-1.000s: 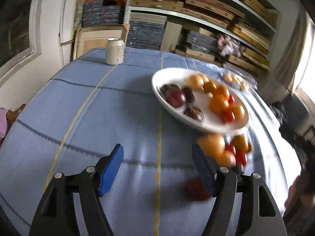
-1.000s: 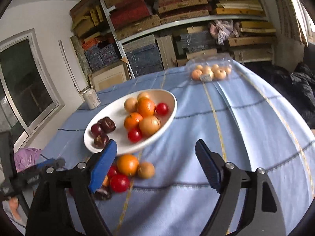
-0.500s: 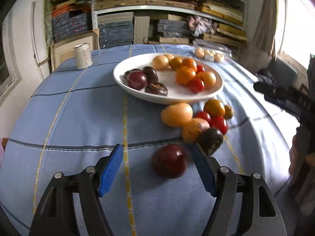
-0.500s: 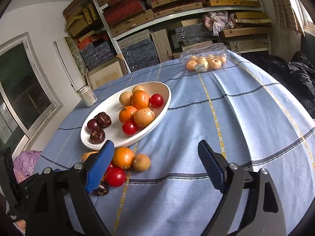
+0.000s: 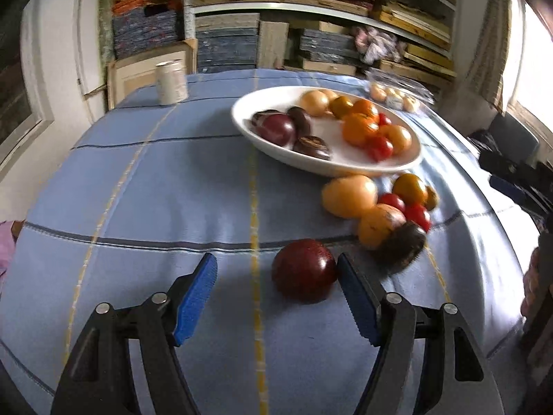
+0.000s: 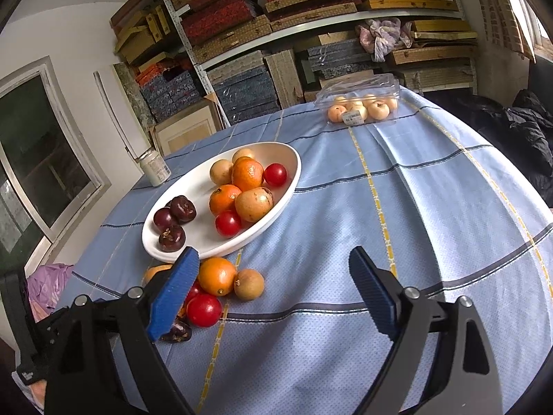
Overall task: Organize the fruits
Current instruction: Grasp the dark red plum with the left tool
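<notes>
Sorting looks about half done: the white bowl (image 6: 293, 169) near the tabletop's middle already holds dark plums, oranges and red tomatoes, while a loose cluster of fruit (image 5: 387, 207) waits just beside its near rim. The left gripper (image 5: 276, 292), jaws just closing but spread, brackets a dark red plum (image 5: 303, 270) without pinching. The right gripper (image 6: 273, 288) hangs spread, empty. A can (image 5: 171, 82) and a clear fruit box (image 6: 361, 102) stand well apart at the far edge.
</notes>
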A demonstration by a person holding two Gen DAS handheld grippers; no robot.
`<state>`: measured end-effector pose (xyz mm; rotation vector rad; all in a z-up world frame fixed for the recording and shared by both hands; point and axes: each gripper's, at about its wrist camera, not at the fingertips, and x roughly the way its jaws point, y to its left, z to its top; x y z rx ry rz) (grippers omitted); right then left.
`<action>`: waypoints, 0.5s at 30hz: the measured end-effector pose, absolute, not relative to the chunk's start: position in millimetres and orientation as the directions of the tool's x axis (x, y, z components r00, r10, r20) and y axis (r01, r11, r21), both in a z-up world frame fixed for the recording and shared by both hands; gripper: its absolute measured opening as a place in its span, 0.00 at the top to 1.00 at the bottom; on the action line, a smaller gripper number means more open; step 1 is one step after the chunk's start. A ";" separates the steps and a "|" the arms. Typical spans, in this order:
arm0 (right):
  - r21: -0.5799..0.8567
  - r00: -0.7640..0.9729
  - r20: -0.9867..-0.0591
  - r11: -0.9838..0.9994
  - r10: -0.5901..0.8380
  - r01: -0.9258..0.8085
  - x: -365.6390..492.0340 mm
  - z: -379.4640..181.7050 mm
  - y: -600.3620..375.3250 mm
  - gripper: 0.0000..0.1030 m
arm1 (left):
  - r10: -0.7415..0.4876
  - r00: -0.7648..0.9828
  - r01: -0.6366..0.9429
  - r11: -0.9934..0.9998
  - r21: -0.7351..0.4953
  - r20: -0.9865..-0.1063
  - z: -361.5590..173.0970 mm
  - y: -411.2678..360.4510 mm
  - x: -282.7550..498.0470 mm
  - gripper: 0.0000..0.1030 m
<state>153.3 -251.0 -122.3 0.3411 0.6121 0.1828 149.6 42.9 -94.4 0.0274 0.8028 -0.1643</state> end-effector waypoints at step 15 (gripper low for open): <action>0.359 0.799 -0.533 0.929 0.280 -0.086 151.9 -120.9 -246.0 0.16 | -0.190 0.636 0.171 0.980 -0.103 -0.748 -102.9 48.8 157.1 0.60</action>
